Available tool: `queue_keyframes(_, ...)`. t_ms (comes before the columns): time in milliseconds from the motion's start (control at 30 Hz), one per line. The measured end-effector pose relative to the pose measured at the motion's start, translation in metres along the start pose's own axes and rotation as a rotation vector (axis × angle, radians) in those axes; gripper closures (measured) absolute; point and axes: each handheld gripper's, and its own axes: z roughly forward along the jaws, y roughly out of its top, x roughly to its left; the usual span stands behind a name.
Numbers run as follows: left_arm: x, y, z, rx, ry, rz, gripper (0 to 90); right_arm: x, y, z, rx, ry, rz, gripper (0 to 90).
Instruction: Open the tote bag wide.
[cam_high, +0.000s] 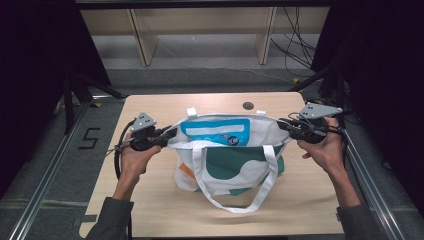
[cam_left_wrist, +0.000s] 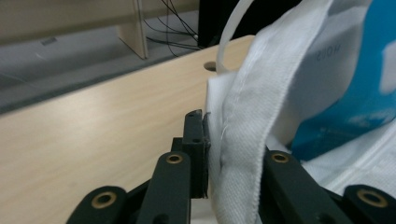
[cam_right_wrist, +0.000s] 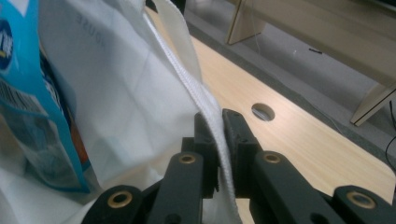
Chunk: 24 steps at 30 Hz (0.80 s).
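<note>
Holding: I have a white tote bag (cam_high: 227, 160) stretched between my two claws over the desk (cam_high: 150, 210), its mouth pulled wide.
Left claw: my left claw (cam_high: 170, 134) is pinching the hem at the bag's left end; in the left gripper view the seamed edge (cam_left_wrist: 238, 154) sits bunched between the jaws, so I judge the grip firm.
Right claw: my right claw (cam_high: 283, 125) is pinching the opposite hem; in the right gripper view the stitched rim (cam_right_wrist: 212, 112) runs straight through the jaws, which are pressed together on it.
Why the two ends: gripping opposite ends of the rim keeps the opening taut and open, which I judge is the point of holding it this way.
Bag position: it stands near the middle of the desk, bottom resting on the wood, upper part held up by my pull.
Contents: a blue-and-white packet (cam_high: 216, 131) stands inside against the far wall, visible through the open mouth.
Handles: the near strap (cam_high: 235, 192) droops forward onto the desk, out of the opening; the far strap's ends (cam_high: 191, 112) poke up behind the rim.
Risk: thin fabric could slip from either pinch if I pull harder apart.
</note>
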Motion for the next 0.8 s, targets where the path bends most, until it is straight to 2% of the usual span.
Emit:
queue_keyframes(33, 0.000, -0.010, 0.009, 0.041, -0.018, 0.025, 80.7, 0.001, -0.005, 0.002, 0.012, -0.006, -0.022, 87.0)
queue_keyframes(67, -0.001, -0.015, 0.014, 0.063, -0.025, 0.024, 80.9, 0.004, -0.008, 0.005, 0.022, -0.003, -0.005, 87.3)
queue_keyframes(100, -0.003, -0.021, 0.019, 0.082, -0.037, 0.024, 81.0, 0.004, -0.011, 0.007, 0.024, -0.015, -0.025, 87.5)
queue_keyframes(133, -0.003, -0.021, 0.019, 0.082, -0.037, 0.024, 81.0, 0.004, -0.011, 0.007, 0.024, -0.015, -0.025, 87.5)
queue_keyframes(167, -0.006, -0.030, 0.030, 0.117, -0.040, 0.036, 81.1, 0.004, -0.018, 0.012, 0.057, -0.011, -0.031, 87.8)
queue_keyframes(267, -0.008, -0.037, 0.038, 0.137, -0.034, 0.049, 81.8, 0.004, -0.024, 0.017, 0.068, -0.012, -0.024, 87.9)
queue_keyframes(300, -0.006, -0.040, 0.040, 0.163, -0.036, 0.076, 81.8, 0.004, -0.028, 0.020, 0.082, -0.003, -0.015, 87.9)
queue_keyframes(333, -0.006, -0.043, 0.042, 0.165, -0.036, 0.065, 81.9, 0.004, -0.032, 0.024, 0.085, -0.013, -0.025, 87.9)
queue_keyframes(367, -0.005, -0.046, 0.045, 0.187, -0.035, 0.082, 82.0, 0.004, -0.038, 0.029, 0.099, -0.013, -0.028, 87.9)
queue_keyframes(400, -0.006, -0.051, 0.048, 0.188, -0.020, 0.089, 82.0, 0.004, -0.038, 0.029, 0.099, -0.013, -0.028, 87.9)
queue_keyframes(433, -0.004, -0.061, 0.054, 0.220, -0.018, 0.090, 82.1, 0.006, -0.046, 0.036, 0.128, -0.018, -0.019, 88.0)
queue_keyframes(467, -0.003, -0.064, 0.056, 0.250, -0.005, 0.113, 82.1, 0.006, -0.049, 0.040, 0.129, -0.022, -0.026, 88.0)
queue_keyframes(500, -0.002, -0.069, 0.057, 0.262, -0.008, 0.093, 82.1, 0.007, -0.053, 0.044, 0.145, -0.016, -0.034, 88.1)
queue_keyframes(533, -0.002, -0.069, 0.057, 0.262, -0.008, 0.093, 82.3, 0.007, -0.053, 0.044, 0.145, -0.016, -0.034, 88.1)
queue_keyframes(567, -0.002, -0.073, 0.060, 0.262, -0.003, 0.077, 82.5, 0.009, -0.061, 0.051, 0.162, -0.025, -0.045, 88.1)
queue_keyframes(600, -0.001, -0.075, 0.061, 0.272, -0.003, 0.082, 82.5, 0.009, -0.061, 0.051, 0.162, -0.025, -0.045, 88.1)
queue_keyframes(633, -0.003, -0.082, 0.063, 0.292, 0.002, 0.083, 82.9, 0.011, -0.067, 0.057, 0.192, -0.017, -0.053, 88.1)
queue_keyframes(667, -0.005, -0.085, 0.064, 0.294, 0.007, 0.086, 83.0, 0.014, -0.071, 0.058, 0.211, -0.011, -0.033, 88.1)
queue_keyframes(700, -0.005, -0.085, 0.062, 0.298, 0.009, 0.103, 83.2, 0.016, -0.074, 0.060, 0.225, -0.006, -0.048, 88.1)
queue_keyframes(767, -0.005, -0.086, 0.061, 0.292, 0.007, 0.103, 83.2, 0.021, -0.080, 0.060, 0.238, 0.008, -0.066, 88.1)
queue_keyframes(800, -0.006, -0.087, 0.060, 0.295, -0.004, 0.088, 83.2, 0.021, -0.080, 0.060, 0.238, 0.008, -0.066, 88.1)
